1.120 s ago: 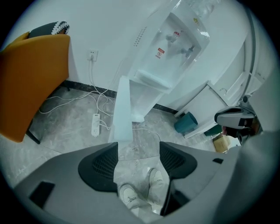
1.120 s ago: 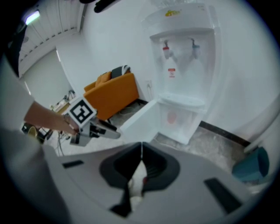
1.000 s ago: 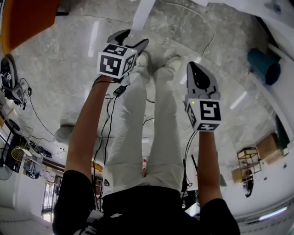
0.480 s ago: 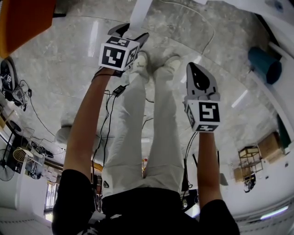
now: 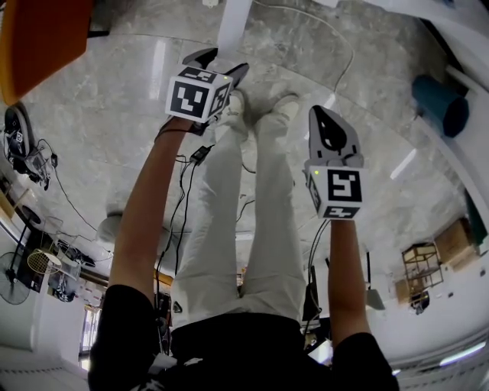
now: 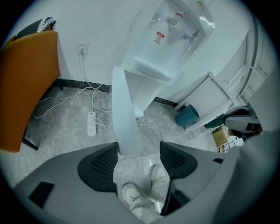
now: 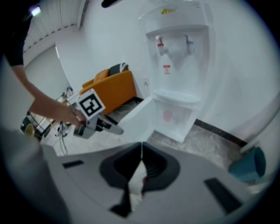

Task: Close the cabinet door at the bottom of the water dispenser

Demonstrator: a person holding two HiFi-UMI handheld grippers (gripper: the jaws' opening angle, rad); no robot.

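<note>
**Door stands open, left gripper at its edge**

The dispenser (image 7: 179,65) stands against a white wall. Its bottom door (image 7: 139,114) is swung wide open, leaving the white cabinet (image 7: 175,119) exposed.

In the left gripper view the door (image 6: 124,109) shows nearly edge-on as a tall white panel, and it runs down into the gap between the jaws. The left gripper (image 6: 138,153) has its jaws apart, with the door's lower end in line with that gap. Whether either jaw touches the door cannot be made out. From the head view the left gripper (image 5: 221,63) is stretched forward at the foot of the door (image 5: 233,23). From the right gripper view, the left gripper (image 7: 98,122) has its tip just beside the door's outer face.

The right gripper (image 7: 141,151) has its jaws pressed together on nothing. In the head view the right gripper (image 5: 321,113) is held nearer the person, apart from the door and pointing toward the dispenser.

The person's shoes (image 5: 263,107) are on the grey stone floor (image 5: 114,114) just before the door. An orange seat (image 6: 26,87) is off to the left and a power strip (image 6: 91,124) lies by the wall. A teal bin (image 6: 187,116) sits to the right of the dispenser (image 6: 170,39).
</note>
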